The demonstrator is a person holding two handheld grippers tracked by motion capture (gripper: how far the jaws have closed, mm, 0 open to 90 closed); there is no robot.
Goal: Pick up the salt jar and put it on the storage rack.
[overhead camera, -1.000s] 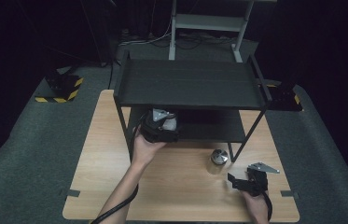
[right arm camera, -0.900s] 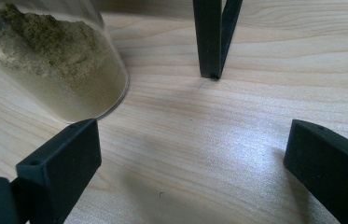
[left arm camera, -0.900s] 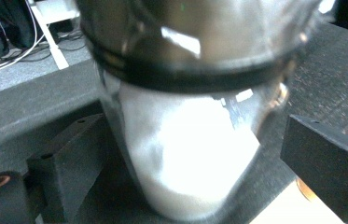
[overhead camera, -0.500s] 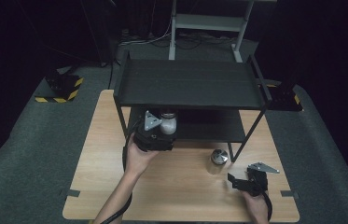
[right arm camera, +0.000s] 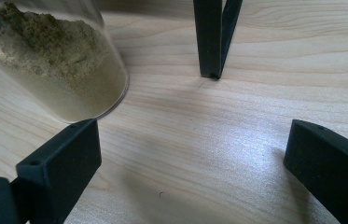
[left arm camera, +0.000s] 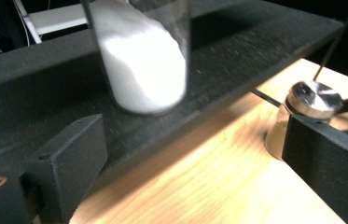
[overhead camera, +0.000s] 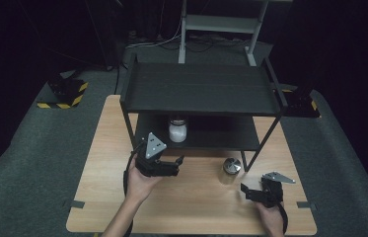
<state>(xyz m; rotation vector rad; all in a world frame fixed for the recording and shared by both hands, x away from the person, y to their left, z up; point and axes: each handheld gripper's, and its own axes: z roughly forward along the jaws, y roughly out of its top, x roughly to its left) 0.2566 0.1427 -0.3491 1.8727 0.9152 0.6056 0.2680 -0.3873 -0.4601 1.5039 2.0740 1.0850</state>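
The jar of white powder now stands alone on the lower shelf of the black rack, near the shelf's left front part. One second ago the left hand-held gripper was at the shelf with its jaws around this jar; half a second ago it was still just at the jar. Now it has drawn back toward the person and sits lower, over the desk in front of the rack, well apart from the jar. In the left gripper view the jar stands upright on the dark shelf ahead, and the two black jaws stand wide with nothing between them.

The right hand-held gripper rests at the same place as before, near the front right part of the desk. Its jaws are also wide and hold nothing. The jar with the metal lid stands on the desk just beside the rack's front right leg, unchanged. In the right gripper view this jar shows a tan powder and stands just beyond the left jaw, not between the jaws.
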